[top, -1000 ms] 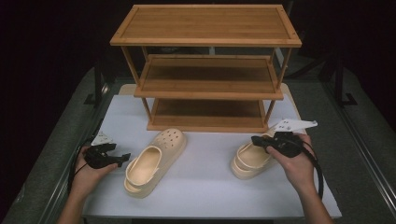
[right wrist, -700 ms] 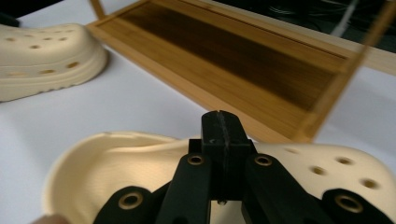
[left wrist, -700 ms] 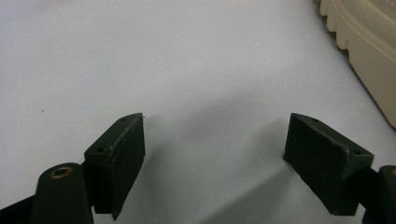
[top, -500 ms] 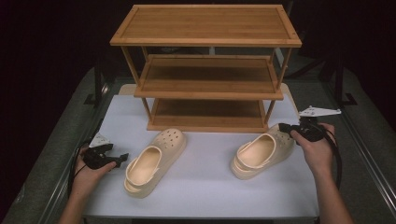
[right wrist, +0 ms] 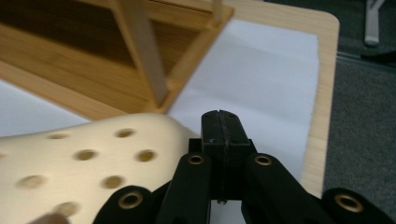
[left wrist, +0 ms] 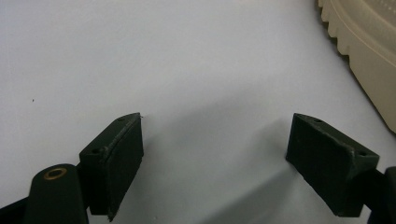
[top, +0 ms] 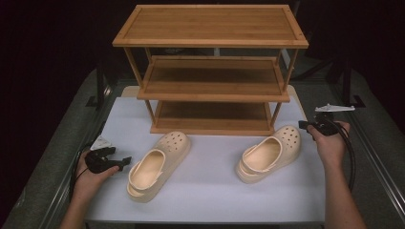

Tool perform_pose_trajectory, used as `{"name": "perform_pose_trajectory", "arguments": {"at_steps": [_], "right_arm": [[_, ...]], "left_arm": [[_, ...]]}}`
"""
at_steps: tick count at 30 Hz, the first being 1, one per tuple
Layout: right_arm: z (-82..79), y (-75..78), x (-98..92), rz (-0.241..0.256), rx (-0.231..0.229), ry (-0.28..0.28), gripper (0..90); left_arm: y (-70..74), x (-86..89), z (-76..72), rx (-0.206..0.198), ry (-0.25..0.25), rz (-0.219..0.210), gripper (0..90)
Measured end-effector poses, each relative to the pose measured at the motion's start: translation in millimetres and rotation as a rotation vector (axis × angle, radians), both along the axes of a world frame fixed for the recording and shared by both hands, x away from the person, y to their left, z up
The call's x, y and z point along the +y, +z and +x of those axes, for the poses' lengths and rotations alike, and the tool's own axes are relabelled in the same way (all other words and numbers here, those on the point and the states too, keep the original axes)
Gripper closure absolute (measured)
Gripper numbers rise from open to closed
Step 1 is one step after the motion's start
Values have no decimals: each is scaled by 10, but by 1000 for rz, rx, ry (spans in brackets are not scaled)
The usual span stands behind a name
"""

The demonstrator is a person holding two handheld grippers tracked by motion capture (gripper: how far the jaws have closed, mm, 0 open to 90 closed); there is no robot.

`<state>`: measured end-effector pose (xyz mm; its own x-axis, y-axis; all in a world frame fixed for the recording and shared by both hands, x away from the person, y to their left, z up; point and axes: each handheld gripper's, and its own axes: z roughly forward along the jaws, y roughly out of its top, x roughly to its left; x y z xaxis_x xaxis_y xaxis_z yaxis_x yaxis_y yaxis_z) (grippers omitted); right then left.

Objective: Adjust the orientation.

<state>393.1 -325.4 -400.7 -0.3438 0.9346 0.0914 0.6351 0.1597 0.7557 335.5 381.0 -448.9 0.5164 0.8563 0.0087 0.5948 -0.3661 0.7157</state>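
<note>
Two cream perforated foam clogs lying before a bamboo rack.
The left gripper (top: 125, 162) is gaping wide beside the left cream perforated foam clog (top: 157, 164); the right gripper (top: 303, 125), jaws pressed together and empty, is sitting beside the right cream perforated foam clog (top: 270, 153), near the three-tier bamboo shelf rack (top: 210, 95).

I see a three-tier wooden rack (top: 211, 71) standing on the white mat (top: 210, 186), which covers a wooden tabletop (right wrist: 327, 84)

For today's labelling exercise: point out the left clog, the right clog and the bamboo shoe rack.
left clog (top: 157, 164): high view, on its footbed.
right clog (top: 268, 153): high view, on its footbed.
bamboo shoe rack (top: 210, 25): high view, on its top shelf.
</note>
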Motion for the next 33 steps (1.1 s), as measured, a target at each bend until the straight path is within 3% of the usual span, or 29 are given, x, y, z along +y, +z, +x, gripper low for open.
{"name": "perform_pose_trajectory", "arguments": {"at_steps": [9, 17, 33], "right_arm": [[66, -106, -56, 24, 29, 0, 899], [83, -149, 15, 27, 48, 39, 899], [-42, -195, 220, 41, 43, 95, 899]], "left_arm": [[1, 0, 0, 1, 0, 1, 179], [0, 4, 3, 3, 0, -2, 180], [-3, 5, 6, 3, -1, -4, 180]]}}
